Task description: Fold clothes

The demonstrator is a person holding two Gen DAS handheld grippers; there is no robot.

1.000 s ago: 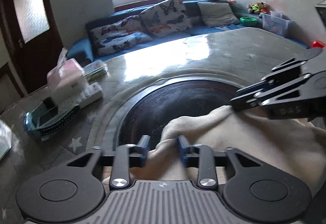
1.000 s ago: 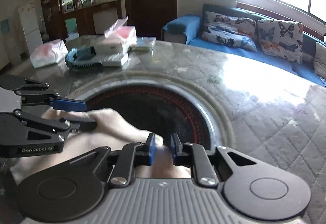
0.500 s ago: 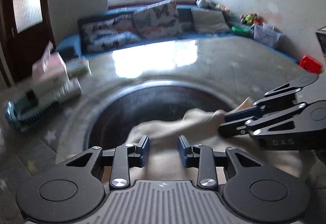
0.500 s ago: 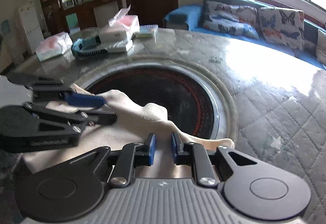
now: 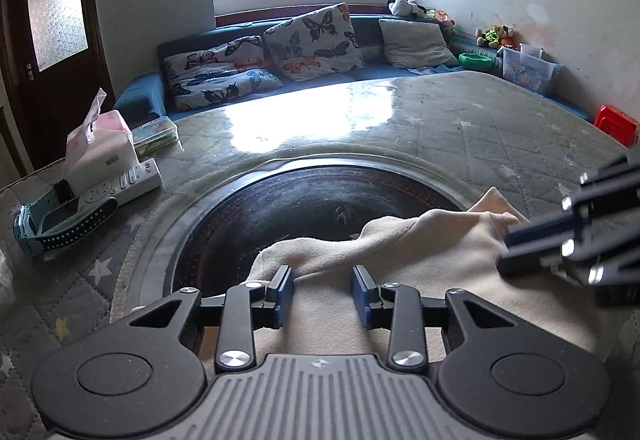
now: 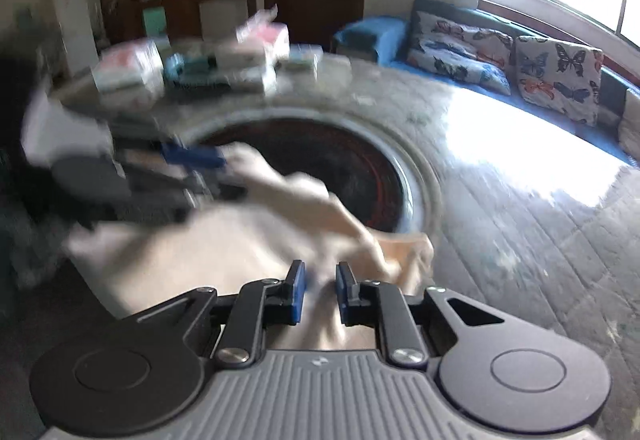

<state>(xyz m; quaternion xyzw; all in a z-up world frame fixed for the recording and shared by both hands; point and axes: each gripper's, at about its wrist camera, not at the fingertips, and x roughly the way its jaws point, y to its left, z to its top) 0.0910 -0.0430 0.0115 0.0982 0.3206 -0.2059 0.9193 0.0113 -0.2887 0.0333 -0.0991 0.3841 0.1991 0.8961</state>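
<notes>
Our round quilted desk (image 5: 480, 127) fills a bright sitting room, with a dark glass disc (image 5: 304, 207) at its centre. The cream garment (image 5: 400, 260) lies at six o'clock, half over the disc. Our right claw (image 6: 320, 292) is clamped on a bunched fold; our left claw (image 5: 322, 294) straddles the hem, its pads seemingly apart. We should close it on the hem, then draw both corners level and taut.

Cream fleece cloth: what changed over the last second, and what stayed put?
The cream fleece cloth has been drawn across the dark round inset, its far edge stretched out flatter. The right claw carried its pinched corner sideways. The left claw narrowed slightly around the cloth. The tissue box and remote stayed put.
</notes>
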